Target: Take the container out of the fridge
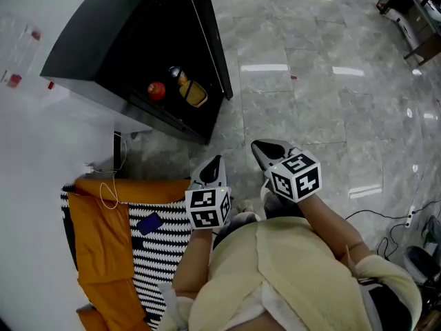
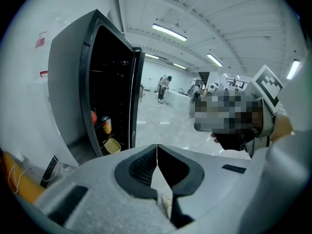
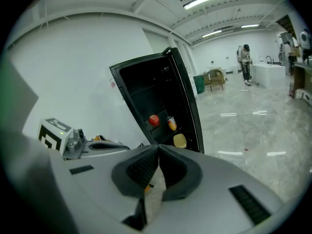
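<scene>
**Pre-reach: both shut and empty, target untouched in fridge (image 1: 117,40)**

Holds left gripper (image 1: 214,163) and right gripper (image 1: 264,149) out in front, side by side over the floor (image 1: 310,102). Aimed twd the open front but well apart from it. Shows shut fingers (image 2: 141,169) in left gripper view, tip to tip, nothing btwn. Same in right gripper view: tips meeting, empty. Prob. shut only bc no grasp due yet; a guess.

Target = yellow container (image 1: 195,94). Sits low inside, near front edge, on the side of the swung-out fridge door (image 1: 207,26). Lower than apple (image 1: 156,89) and drink can (image 1: 180,76) in both gripper views, so likely one shelf down. Apart from both as far as visible. Lid or no lid: can't tell, too small.

Why layout helps: door wide open, so no opening step left. Front placement means reachable w/o shifting apple or can.

Step in hand, judged: close the gap, then open fingers before going in. Task barely begun.

Watch-out: door edge just beside container, so little room on that side. Better to come in from the open front, fingers either side of the wall. Which gripper for the grab: undecidable from here.

Off to the left on floor: orange cloth (image 1: 103,233) and striped blanket (image 1: 165,247), w/ thin cable (image 1: 109,195). Not task-related.
</scene>
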Motion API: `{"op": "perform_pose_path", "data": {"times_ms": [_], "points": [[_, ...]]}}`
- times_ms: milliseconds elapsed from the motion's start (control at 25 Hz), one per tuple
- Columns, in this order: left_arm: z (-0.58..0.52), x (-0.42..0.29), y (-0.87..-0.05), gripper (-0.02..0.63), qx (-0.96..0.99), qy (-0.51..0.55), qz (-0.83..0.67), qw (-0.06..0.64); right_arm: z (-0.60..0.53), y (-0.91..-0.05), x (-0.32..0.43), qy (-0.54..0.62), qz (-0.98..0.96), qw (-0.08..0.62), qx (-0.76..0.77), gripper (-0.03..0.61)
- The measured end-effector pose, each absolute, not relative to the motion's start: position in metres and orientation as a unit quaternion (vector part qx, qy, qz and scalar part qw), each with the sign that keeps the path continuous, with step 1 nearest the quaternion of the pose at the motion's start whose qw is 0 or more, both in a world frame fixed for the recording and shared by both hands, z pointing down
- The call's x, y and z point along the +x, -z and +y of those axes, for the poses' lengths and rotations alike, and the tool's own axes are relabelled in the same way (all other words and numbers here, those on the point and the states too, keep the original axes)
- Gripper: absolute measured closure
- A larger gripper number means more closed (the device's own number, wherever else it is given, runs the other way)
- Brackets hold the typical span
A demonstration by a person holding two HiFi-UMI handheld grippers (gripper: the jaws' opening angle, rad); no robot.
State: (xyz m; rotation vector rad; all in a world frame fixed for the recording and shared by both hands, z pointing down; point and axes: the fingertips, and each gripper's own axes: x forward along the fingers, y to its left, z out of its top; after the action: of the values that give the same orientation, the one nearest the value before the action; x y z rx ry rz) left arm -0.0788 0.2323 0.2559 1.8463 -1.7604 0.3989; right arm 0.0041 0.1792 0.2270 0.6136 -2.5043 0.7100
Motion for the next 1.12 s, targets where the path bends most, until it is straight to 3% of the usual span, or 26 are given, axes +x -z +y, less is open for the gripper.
{"op": "perform_pose_path", "data": {"times_ms": [1120], "points": [[0.094, -0.046, -0.289, 0.591, 0.631, -0.185, -0.691, 0.3, 0.05, -0.264, 0.017, -0.263, -0.918, 0.275, 0.108, 0.549]]}}
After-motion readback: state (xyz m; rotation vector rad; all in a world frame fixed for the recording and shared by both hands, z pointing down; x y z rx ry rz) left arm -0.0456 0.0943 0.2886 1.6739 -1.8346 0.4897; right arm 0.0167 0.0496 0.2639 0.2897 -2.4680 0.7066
